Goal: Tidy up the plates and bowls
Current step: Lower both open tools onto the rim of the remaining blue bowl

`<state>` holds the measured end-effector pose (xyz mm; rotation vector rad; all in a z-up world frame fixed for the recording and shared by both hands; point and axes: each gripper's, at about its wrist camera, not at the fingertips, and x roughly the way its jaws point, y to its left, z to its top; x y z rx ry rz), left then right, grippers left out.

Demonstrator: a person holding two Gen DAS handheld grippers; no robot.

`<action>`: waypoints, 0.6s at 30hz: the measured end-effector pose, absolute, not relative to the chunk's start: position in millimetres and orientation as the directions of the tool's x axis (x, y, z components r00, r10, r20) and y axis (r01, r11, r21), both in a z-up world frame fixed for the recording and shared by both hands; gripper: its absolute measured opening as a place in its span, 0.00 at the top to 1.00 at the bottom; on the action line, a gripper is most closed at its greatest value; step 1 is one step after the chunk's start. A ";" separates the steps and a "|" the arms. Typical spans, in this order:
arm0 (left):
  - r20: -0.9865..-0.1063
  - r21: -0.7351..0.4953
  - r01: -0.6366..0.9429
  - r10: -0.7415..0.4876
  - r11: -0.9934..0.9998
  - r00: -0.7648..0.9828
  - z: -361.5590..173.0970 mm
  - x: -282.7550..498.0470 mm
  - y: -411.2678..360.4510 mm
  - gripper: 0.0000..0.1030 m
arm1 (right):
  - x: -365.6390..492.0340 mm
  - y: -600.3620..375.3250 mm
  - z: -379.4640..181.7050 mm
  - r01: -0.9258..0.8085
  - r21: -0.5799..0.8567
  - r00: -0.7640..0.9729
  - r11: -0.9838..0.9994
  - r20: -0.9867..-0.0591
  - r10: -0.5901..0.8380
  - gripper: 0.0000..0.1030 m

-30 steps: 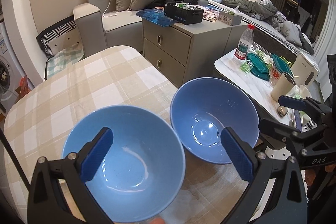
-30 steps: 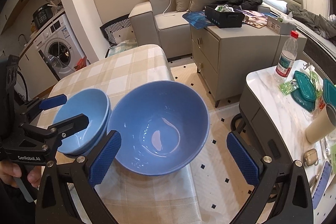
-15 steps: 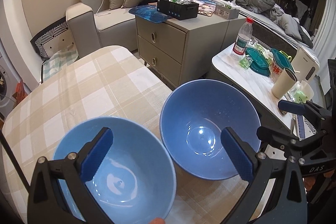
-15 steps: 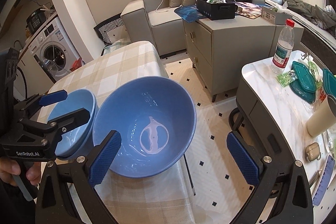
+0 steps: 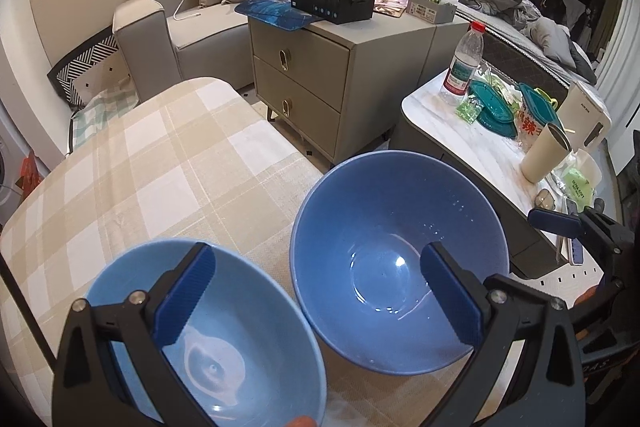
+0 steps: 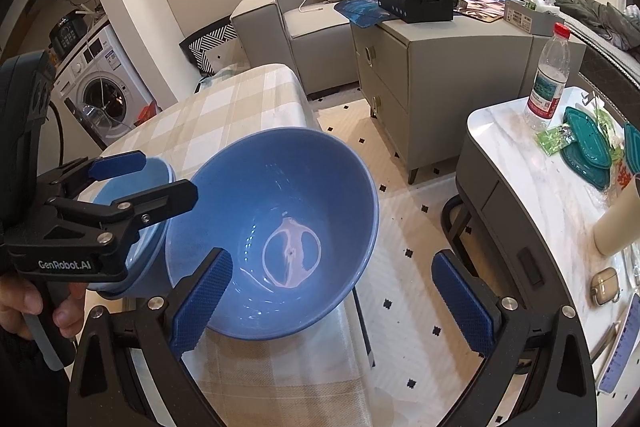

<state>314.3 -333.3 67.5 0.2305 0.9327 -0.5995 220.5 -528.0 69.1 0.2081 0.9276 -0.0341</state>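
I hold my left gripper (image 5: pixel 316 299) and right gripper (image 6: pixel 332 297) spread above the dark bowl (image 5: pixel 400 259), unstacked beside the light bowl (image 5: pixel 208 339) on the counter (image 5: pixel 160 167).

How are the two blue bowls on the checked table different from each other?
The light blue bowl is paler than the darker blue bowl. The darker one sits at the table edge, the lighter further in. The darker one looks wider. Both are empty, upright, glossy.

Hidden and cut-off parts

The light blue bowl (image 5: pixel 224 339) is cut off by the lower edge and partly covered by the left gripper (image 5: pixel 316 301); bottle (image 6: pixel 546 83) label text is too small to be read.
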 end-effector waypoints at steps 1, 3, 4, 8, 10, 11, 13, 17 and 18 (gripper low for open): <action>-0.811 -0.062 0.576 -0.377 0.815 0.447 65.6 315.6 -335.0 0.00 | 221.1 -527.6 67.7 0.118 0.164 0.598 0.979 -0.799 0.062 0.01; -0.813 -0.058 0.580 -0.375 0.813 0.444 63.0 317.6 -338.1 0.00 | 222.6 -527.3 65.9 0.119 0.162 0.594 0.980 -0.802 0.061 0.01; -0.815 -0.058 0.583 -0.376 0.811 0.441 61.8 318.7 -339.7 0.00 | 223.0 -526.8 65.1 0.117 0.162 0.593 0.980 -0.803 0.062 0.01; -0.817 -0.060 0.585 -0.376 0.809 0.437 59.6 323.1 -344.5 0.00 | 224.9 -525.6 61.1 0.113 0.161 0.587 0.980 -0.807 0.065 0.01; -0.819 -0.063 0.588 -0.379 0.806 0.431 58.9 325.7 -346.7 0.00 | 226.0 -526.1 58.8 0.115 0.163 0.583 0.980 -0.809 0.066 0.01; -0.820 -0.061 0.588 -0.377 0.806 0.431 58.3 327.2 -347.9 0.00 | 226.7 -526.3 57.6 0.115 0.164 0.582 0.980 -0.810 0.067 0.01; -0.821 -0.060 0.589 -0.376 0.806 0.430 57.2 329.4 -350.2 0.00 | 227.8 -526.7 55.6 0.117 0.166 0.579 0.979 -0.813 0.068 0.01; -0.825 -0.071 0.592 -0.381 0.803 0.418 53.4 334.0 -354.1 0.00 | 230.1 -527.4 51.9 0.118 0.170 0.573 0.978 -0.816 0.072 0.01; -0.825 -0.070 0.592 -0.381 0.803 0.419 52.6 334.6 -355.1 0.00 | 230.2 -527.5 51.6 0.118 0.171 0.573 0.978 -0.816 0.074 0.01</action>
